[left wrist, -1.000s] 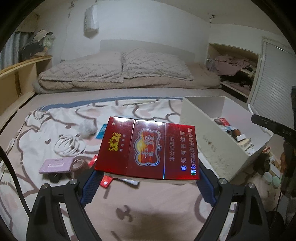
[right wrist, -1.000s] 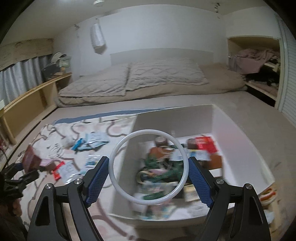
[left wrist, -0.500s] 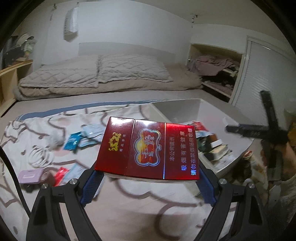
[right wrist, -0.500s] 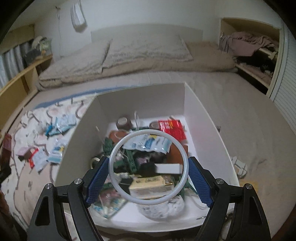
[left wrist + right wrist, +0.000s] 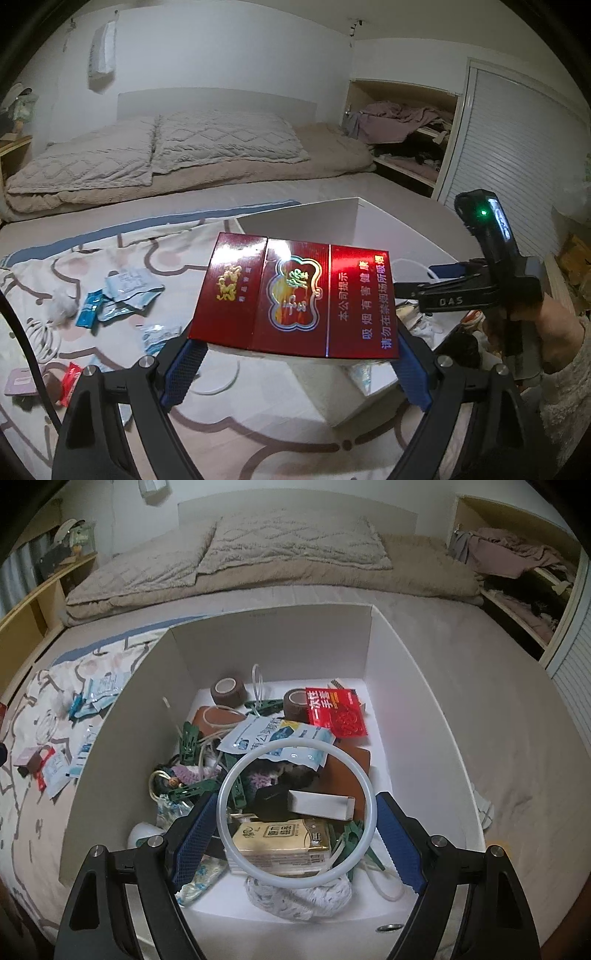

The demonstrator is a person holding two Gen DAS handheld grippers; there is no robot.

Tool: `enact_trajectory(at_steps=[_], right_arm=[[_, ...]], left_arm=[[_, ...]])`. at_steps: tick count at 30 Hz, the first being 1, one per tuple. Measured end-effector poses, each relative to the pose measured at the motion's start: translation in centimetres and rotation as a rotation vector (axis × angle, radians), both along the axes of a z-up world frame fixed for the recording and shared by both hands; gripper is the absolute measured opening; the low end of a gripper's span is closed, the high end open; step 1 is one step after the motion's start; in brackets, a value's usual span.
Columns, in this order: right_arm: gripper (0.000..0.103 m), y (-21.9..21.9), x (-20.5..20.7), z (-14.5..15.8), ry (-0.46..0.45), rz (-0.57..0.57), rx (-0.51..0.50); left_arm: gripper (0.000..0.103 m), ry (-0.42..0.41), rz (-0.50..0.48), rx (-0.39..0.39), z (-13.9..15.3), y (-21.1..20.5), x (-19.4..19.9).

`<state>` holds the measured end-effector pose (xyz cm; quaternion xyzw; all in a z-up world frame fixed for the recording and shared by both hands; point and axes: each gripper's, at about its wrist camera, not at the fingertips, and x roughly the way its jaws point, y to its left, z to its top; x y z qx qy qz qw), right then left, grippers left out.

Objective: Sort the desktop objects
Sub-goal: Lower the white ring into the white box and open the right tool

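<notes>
Left gripper (image 5: 295,365) clamped across a red carton (image 5: 295,299), held flat beside the white box (image 5: 424,686). Right gripper (image 5: 295,845) clamped on a white ring (image 5: 295,814) above the box's clutter, seemingly clear of it.

Dim indoor light, strong fisheye bend, both views mostly sharp.

We see a cool, weak room light with no lamp in view; the white walls read grey-blue. In the left wrist view a glare streak runs across the glossy red carton (image 5: 295,299), brightest near its top left corner, and a small green indicator light (image 5: 482,212) glows on the right gripper (image 5: 424,286). The carton throws a soft shadow below it. In the right wrist view the white box (image 5: 273,635) is the brightest area, with a soft shadow along its left wall. We find both frames curved at the edges, with black vignetted corners, and the far room soft.
</notes>
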<state>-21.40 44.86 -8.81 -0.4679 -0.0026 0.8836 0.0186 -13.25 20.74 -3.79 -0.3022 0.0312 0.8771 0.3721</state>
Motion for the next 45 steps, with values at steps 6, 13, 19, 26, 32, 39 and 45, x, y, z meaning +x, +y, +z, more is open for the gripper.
enact_trajectory(at_steps=[6,13,19,26,32,39,45], right_arm=[[0.085,0.3,-0.3,-0.4,-0.038,0.024,0.032],[0.085,0.3,-0.3,-0.5,-0.045,0.044,0.040],[0.085,0.3,-0.5,-0.8,-0.059,0.050,0.047],[0.085,-0.1,-0.6,-1.4,-0.074,0.065,0.054],[0.085,-0.1,-0.5,-1.4,-0.087,0.079,0.058],[0.085,-0.2,-0.5,-1.6,-0.113,0.090,0.084],[0.096,-0.3,-0.5,-1.8,-0.109,0.093,0.111]], left_arm=[[0.091,-0.038,-0.014,-0.013,-0.4,2.3,-0.4],[0.091,-0.058,-0.034,-0.036,-1.0,4.6,-0.3],[0.091,-0.064,-0.045,-0.051,-1.2,5.7,0.1],[0.091,-0.064,-0.051,-0.068,-1.5,6.5,0.3],[0.091,-0.058,-0.054,-0.091,-1.7,7.0,0.5],[0.091,-0.070,-0.052,-0.095,-2.1,7.2,0.4],[0.091,-0.066,-0.043,-0.113,-2.2,7.3,0.1]])
